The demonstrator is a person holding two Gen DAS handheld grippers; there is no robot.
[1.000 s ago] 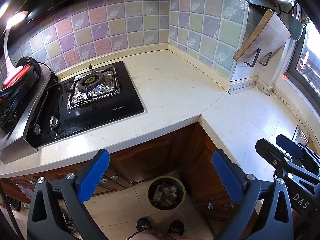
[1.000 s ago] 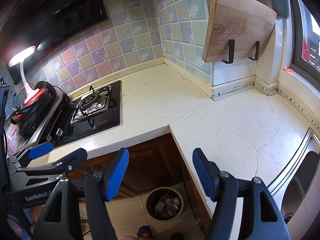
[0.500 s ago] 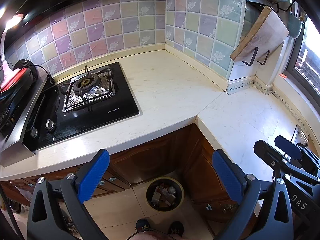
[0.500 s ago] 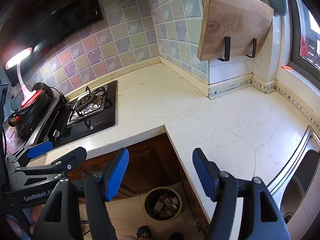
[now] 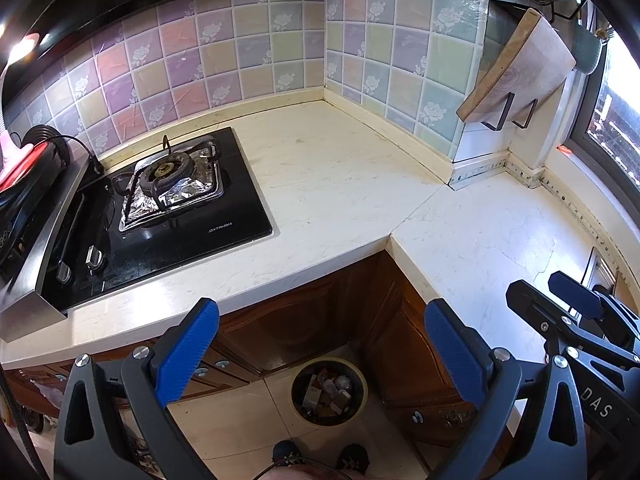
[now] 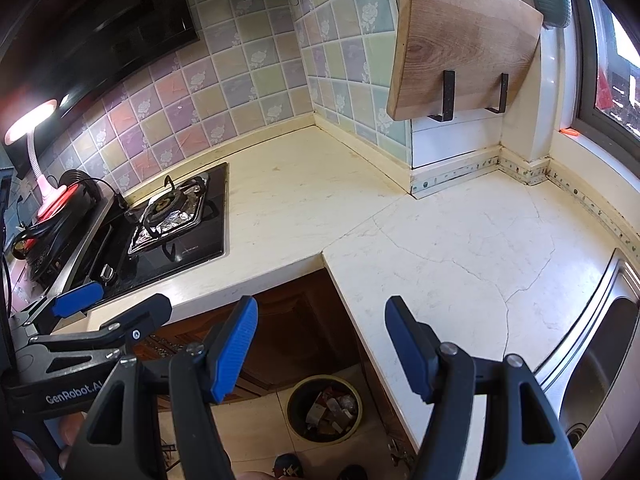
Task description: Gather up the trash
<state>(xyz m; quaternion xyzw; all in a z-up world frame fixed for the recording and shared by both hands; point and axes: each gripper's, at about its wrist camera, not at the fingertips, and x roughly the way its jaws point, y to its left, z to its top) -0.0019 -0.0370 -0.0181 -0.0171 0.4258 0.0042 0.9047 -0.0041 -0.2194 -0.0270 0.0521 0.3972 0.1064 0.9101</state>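
L-shaped cream stone countertop [image 5: 332, 184], hairline cracks on the right-hand run. Backsplash of pastel floral tiles [image 5: 256, 52] meeting at an inner corner. Black glass gas hob [image 5: 168, 216] set into the left run, foil around the burner. Dark wood cabinets [image 5: 304, 320] below; pale tiled floor [image 5: 240, 424]. Wooden cutting board [image 6: 464, 44] on wall brackets. Window [image 6: 612, 64] at right, bright daylight. Pink desk lamp [image 6: 36, 140] lit at far left. Steel sink [image 6: 600, 360] at right edge.

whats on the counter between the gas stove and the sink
Nothing: the right wrist view shows bare cream counter from the gas stove to the sink.
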